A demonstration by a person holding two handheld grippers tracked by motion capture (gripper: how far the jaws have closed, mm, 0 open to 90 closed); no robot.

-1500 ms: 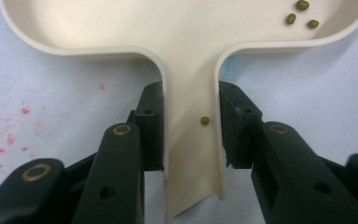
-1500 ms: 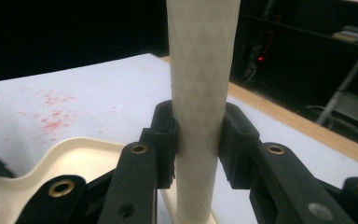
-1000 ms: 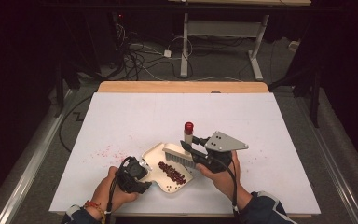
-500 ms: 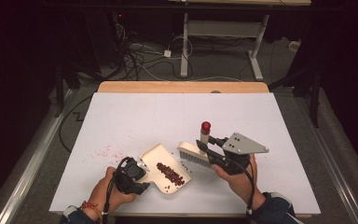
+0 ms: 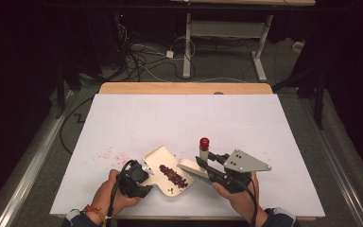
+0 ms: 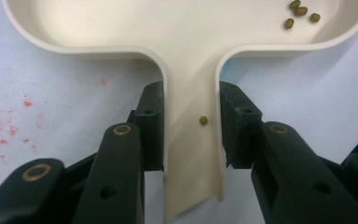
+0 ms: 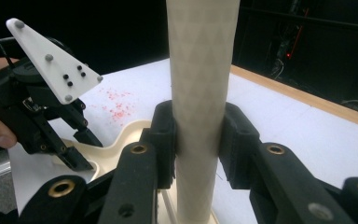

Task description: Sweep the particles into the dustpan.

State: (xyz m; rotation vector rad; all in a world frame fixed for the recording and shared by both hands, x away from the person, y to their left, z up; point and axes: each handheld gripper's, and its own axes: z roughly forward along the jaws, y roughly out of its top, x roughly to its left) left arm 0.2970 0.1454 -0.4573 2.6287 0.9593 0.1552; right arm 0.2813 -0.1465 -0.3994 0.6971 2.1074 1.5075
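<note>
A cream dustpan (image 5: 158,158) lies on the white table (image 5: 179,118) with several dark red beans (image 5: 172,175) in it. My left gripper (image 5: 144,170) is shut on the dustpan's handle (image 6: 191,93), the pads pressing on both its sides. A single bean (image 6: 203,120) rests on the handle and a few more beans (image 6: 300,11) lie in the pan. My right gripper (image 5: 207,161) is shut on the cream handle (image 7: 203,70) of a brush. The brush's red end (image 5: 203,142) points up, and its head (image 5: 190,167) sits at the pan's right edge.
Red specks (image 5: 108,152) are scattered on the table left of the pan. The wooden far edge (image 5: 184,88) borders the table, with cables and desk legs on the floor beyond. In the right gripper view the left gripper (image 7: 81,149) shows with its grey plate at the pan (image 7: 126,133).
The right gripper with the brush swung right, off the dustpan, then came back a little left and nearer. The left gripper and the dustpan stayed put.
</note>
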